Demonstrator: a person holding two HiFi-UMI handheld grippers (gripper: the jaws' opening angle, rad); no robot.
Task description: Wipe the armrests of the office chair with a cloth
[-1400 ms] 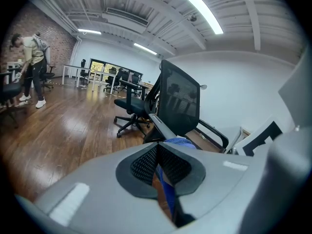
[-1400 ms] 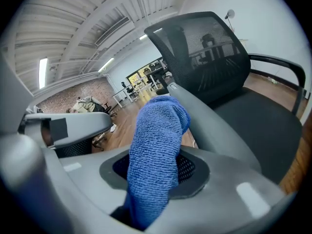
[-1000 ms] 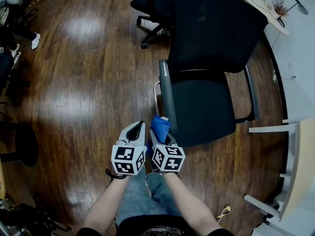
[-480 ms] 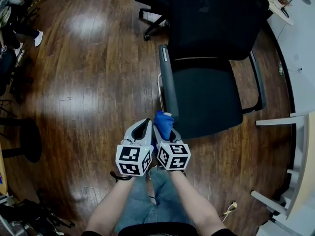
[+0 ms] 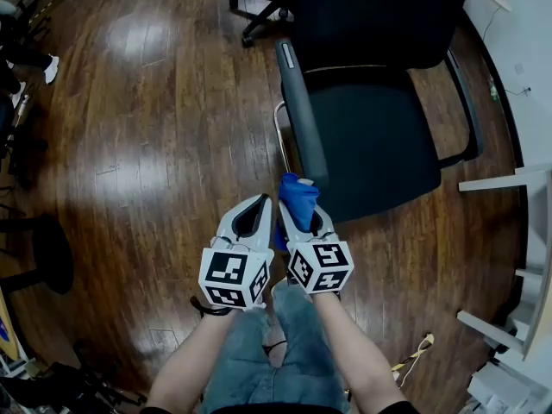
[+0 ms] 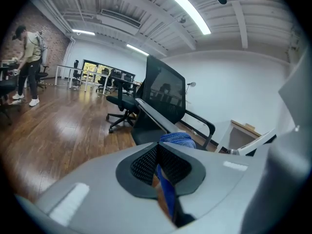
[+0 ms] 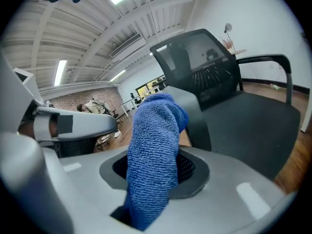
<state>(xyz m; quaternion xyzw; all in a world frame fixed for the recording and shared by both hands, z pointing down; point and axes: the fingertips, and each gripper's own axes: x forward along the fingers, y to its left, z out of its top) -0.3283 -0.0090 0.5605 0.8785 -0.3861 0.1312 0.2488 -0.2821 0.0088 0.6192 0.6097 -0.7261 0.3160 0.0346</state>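
A glossy wooden floor (image 5: 147, 153) fills the scene, with pale glare patches on its left half. At the far edge stands the wheeled base of a second black chair (image 5: 259, 9). White furniture frames (image 5: 504, 181) line the right side against a white wall. A pale cable (image 5: 419, 347) lies on the floor, near right. At the left sits a dark round base (image 5: 47, 253); farther off, a white shoe (image 5: 51, 69). The left gripper view shows a person (image 6: 30, 57) standing far left beside a brick wall (image 6: 51, 40), long ceiling light strips (image 6: 187, 11) overhead, and rows of chairs and tabletops (image 6: 95, 79) in the distance.
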